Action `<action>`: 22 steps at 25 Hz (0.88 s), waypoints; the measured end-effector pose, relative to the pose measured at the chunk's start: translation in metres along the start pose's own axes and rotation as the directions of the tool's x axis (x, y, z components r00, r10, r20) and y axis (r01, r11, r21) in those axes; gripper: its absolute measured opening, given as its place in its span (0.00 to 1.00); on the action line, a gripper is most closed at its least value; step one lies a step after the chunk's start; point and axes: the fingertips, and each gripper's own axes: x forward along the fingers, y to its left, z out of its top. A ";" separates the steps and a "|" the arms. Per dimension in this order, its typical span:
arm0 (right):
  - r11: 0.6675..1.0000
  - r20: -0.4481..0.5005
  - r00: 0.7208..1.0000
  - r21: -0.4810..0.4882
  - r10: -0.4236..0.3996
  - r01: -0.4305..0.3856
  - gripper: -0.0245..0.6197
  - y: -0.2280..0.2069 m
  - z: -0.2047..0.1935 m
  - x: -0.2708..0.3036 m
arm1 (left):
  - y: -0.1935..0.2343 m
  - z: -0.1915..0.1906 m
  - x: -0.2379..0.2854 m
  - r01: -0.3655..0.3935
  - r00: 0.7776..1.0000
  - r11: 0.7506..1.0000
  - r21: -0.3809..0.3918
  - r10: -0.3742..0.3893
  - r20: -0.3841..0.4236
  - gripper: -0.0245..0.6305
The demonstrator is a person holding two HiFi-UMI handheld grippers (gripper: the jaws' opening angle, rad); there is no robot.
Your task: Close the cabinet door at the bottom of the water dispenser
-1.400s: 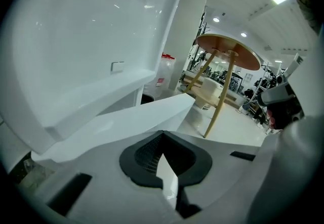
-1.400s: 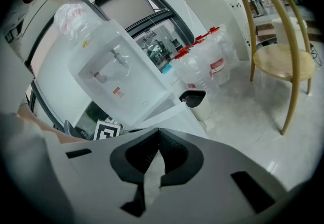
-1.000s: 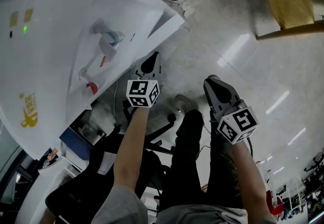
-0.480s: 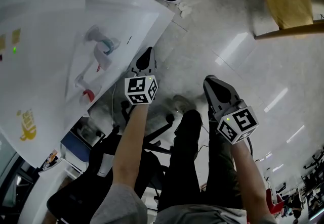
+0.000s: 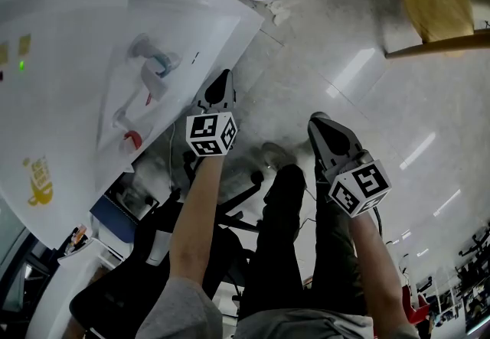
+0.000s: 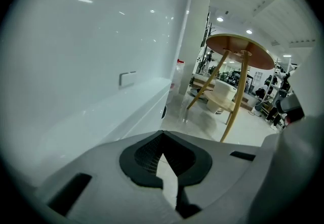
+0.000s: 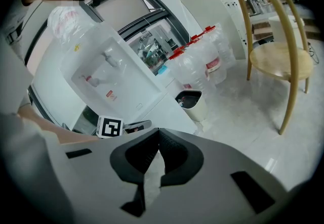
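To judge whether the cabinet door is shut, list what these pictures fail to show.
- The cabinet door: head view, hidden below the top of the water dispenser.
- Any door seam or gap: left gripper view, the glossy white panel shows no readable edge, and the body of the left gripper cuts off its lower part.
- The dispenser's base: right gripper view, hidden behind the marker cube and the right gripper.

right tool (image 7: 158, 136): jaws together, empty | water dispenser (image 7: 114, 74) upper left | bin (image 7: 192, 103) near it

A bright office-like break area: a water dispenser (image 7: 109, 79), stacked water jugs (image 7: 202, 63), a round wooden table (image 6: 242, 50), glossy floor (image 5: 367, 92).
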 end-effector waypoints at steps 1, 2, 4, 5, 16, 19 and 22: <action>1.000 0.001 1.000 0.000 0.002 -0.002 0.05 0.001 0.000 -0.001 | -0.001 0.002 -0.002 0.002 1.000 1.000 -0.003 -0.002 0.003 0.05; 1.000 0.001 1.000 0.000 0.005 -0.005 0.05 0.002 0.000 -0.001 | -0.002 0.003 -0.004 0.006 1.000 1.000 -0.005 -0.006 0.007 0.05; 1.000 0.002 1.000 0.000 0.012 -0.012 0.05 0.005 0.000 -0.003 | -0.007 0.007 -0.008 0.014 1.000 1.000 -0.004 -0.014 0.015 0.05; 1.000 0.004 1.000 0.001 0.015 -0.015 0.05 0.007 0.000 -0.004 | -0.009 0.009 -0.011 0.018 1.000 1.000 -0.002 -0.018 0.018 0.05; 0.997 0.012 0.997 -0.024 0.072 -0.072 0.05 0.034 -0.001 -0.030 | -0.061 0.031 -0.056 0.075 0.993 0.997 0.022 -0.076 0.087 0.05; 0.995 0.005 0.995 -0.032 0.095 -0.095 0.05 0.042 -0.005 -0.036 | -0.079 0.034 -0.075 0.101 0.991 0.994 0.039 -0.104 0.087 0.05; 0.993 0.004 0.993 -0.035 0.116 -0.116 0.05 0.050 -0.006 -0.040 | -0.098 0.039 -0.096 0.134 0.987 0.989 0.058 -0.139 0.084 0.05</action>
